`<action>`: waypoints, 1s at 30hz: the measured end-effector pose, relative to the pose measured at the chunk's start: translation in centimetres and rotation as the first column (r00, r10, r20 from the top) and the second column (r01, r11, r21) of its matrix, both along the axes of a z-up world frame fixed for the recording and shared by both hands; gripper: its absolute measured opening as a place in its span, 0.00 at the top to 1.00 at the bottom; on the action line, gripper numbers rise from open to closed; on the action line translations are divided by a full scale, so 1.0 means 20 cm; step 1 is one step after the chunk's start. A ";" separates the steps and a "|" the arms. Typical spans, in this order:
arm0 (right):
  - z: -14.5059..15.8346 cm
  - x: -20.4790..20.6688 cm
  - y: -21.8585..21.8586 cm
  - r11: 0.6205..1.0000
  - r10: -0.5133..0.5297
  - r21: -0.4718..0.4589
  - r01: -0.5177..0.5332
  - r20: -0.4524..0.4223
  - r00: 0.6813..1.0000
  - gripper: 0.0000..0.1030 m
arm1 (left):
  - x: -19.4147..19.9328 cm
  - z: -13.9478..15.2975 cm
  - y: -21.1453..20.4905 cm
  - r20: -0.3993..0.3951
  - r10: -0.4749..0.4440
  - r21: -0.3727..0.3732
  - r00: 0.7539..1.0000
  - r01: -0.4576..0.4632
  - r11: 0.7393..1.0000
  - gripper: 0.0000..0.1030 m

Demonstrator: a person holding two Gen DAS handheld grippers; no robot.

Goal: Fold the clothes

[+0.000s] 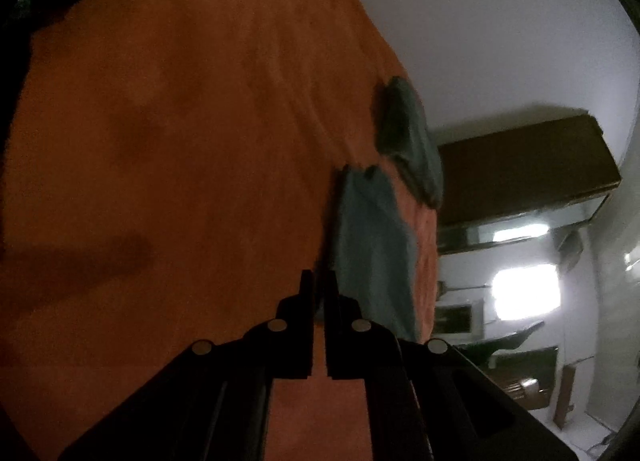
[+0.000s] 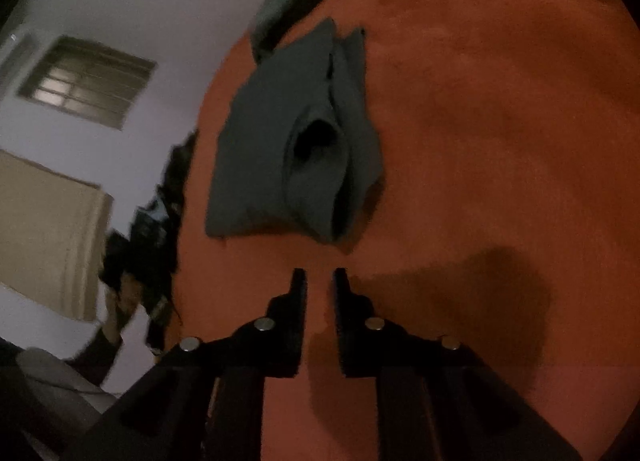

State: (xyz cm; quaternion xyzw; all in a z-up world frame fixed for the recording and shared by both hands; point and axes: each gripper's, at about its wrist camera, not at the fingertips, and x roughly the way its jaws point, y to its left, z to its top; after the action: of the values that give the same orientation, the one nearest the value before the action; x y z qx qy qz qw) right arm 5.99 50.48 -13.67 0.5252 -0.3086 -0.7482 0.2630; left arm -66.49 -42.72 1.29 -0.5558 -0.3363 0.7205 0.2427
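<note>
Folded teal garment [image 2: 296,149] lies on the orange bedspread [image 2: 500,121], just ahead of the right gripper [image 2: 320,277] and near the bed edge; its layered edges gape at the near end, where a dark pocket shows between the folds.

Near field: the right gripper hovers short of the garment; its jaws stand slightly apart with only bedspread visible between them; no cloth is pinched. The left gripper [image 1: 319,281] has its jaws pressed nearly together, a thin slit remaining, and nothing is held; its tips sit just beside the near edge of the same folded piece [image 1: 372,245] as seen in the left wrist view.

Middle field: the garment rests flat, free of both tools; its fold appears complete but loose.

Far field: a second, darker bundle of cloth [image 1: 408,141] lies beyond the first, close to the bed edge; whether it is folded cannot be told; past the bed stand a pale wall, a barred window [image 2: 86,81] and a brown cabinet [image 1: 524,165].

Step in hand, as judged: one fold is finished and released; both tools are positioning for the next action. The next move calls for either a further opening of the right jaws to take the gaping near edge and fold the piece again, or a pickup to stack it onto the far bundle; the frames do not settle which.
</note>
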 end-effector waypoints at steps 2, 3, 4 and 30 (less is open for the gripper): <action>0.02 0.00 0.00 0.999 -0.030 0.021 0.029 0.001 1.000 0.62 | -0.07 -0.09 0.14 0.056 -0.032 -0.016 0.998 0.033 0.999 0.94; 0.04 0.00 0.00 0.997 -0.068 0.029 0.068 -0.006 0.998 0.46 | -0.10 -0.15 0.24 0.108 -0.055 -0.031 0.993 0.058 0.998 0.92; 0.07 -0.01 0.00 0.995 -0.094 0.036 0.094 -0.014 0.995 0.40 | -0.10 -0.20 0.32 0.145 -0.074 -0.041 0.987 0.081 0.996 0.83; -0.17 -0.04 -0.37 0.827 -0.426 -0.294 0.478 0.225 0.876 0.36 | 0.44 -0.53 1.05 0.274 0.183 0.066 0.944 -0.208 0.976 0.23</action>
State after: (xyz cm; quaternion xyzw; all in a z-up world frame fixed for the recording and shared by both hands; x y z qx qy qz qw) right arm 5.17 43.04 -17.06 0.4379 -0.5681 -0.6825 0.1408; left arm -57.77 -21.81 -9.29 -0.5993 -0.4529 0.6432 0.1486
